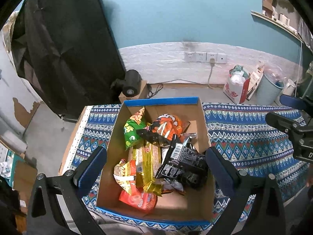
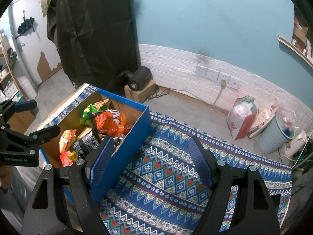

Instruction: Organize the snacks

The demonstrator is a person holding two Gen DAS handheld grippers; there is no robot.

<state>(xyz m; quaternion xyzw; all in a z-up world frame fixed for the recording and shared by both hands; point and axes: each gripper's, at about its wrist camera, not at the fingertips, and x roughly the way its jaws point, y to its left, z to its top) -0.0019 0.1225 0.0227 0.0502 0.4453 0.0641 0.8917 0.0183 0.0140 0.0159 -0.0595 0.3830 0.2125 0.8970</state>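
A cardboard box with blue edges (image 1: 203, 125) (image 2: 137, 129) stands on the patterned blue cloth (image 1: 244, 137) (image 2: 166, 172). It holds several snack packets: a green one (image 1: 132, 132), an orange one (image 1: 168, 126) (image 2: 109, 123), a black one (image 1: 182, 162), a yellow one (image 1: 146, 162) and a red one (image 1: 138, 197). My left gripper (image 1: 156, 162) is open and empty, hovering above the box with its fingers wide over the packets. My right gripper (image 2: 150, 158) is open and empty above the cloth, just right of the box. The right gripper also shows in the left wrist view (image 1: 289, 117).
A black fabric panel (image 1: 64, 45) and a black cylinder device on a small carton (image 1: 131, 86) stand behind the table. On the floor to the right are a red-and-white bag (image 1: 236, 86), a pale blue bin (image 1: 270, 90) and a white kettle (image 2: 295, 143).
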